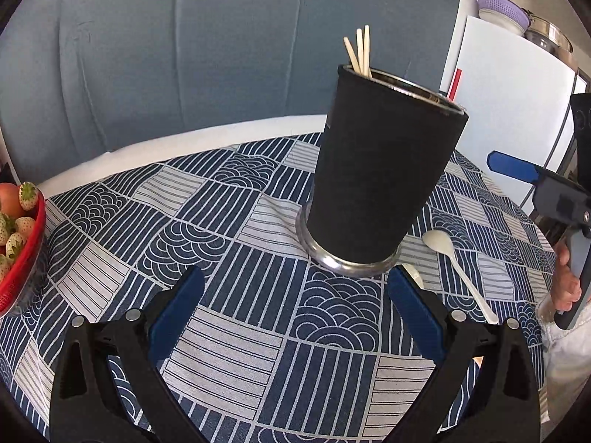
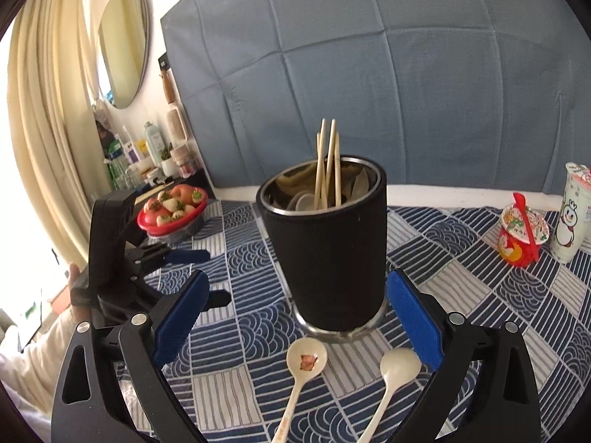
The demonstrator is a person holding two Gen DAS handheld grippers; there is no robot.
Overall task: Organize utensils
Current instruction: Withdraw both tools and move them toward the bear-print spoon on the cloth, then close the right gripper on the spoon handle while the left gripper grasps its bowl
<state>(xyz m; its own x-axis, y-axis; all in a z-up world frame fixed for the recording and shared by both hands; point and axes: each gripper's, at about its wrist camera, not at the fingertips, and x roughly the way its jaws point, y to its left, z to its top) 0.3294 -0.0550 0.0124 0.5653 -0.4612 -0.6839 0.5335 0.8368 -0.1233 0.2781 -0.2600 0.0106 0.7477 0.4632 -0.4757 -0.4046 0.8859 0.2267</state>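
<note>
Here, spoons (image 2: 306, 360) between open right tool (image 2: 297, 317) fingers.

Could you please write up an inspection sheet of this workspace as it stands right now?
Surface: table under a blue and white patterned cloth.
Job's things: black utensil holder upright, with chopsticks and at least one spoon inside; two white spoons lie in front of it, a decorated spoon and a plain spoon.
Clutter: red fruit bowl, red snack cup, drink cup with snowman print.
Grippers: left gripper open and empty; right gripper open and empty, the spoons between its fingers.
Cables: nothing seen.
Surroundings: blue padded panel, oval mirror, curtain, shelf of bottles.
</note>
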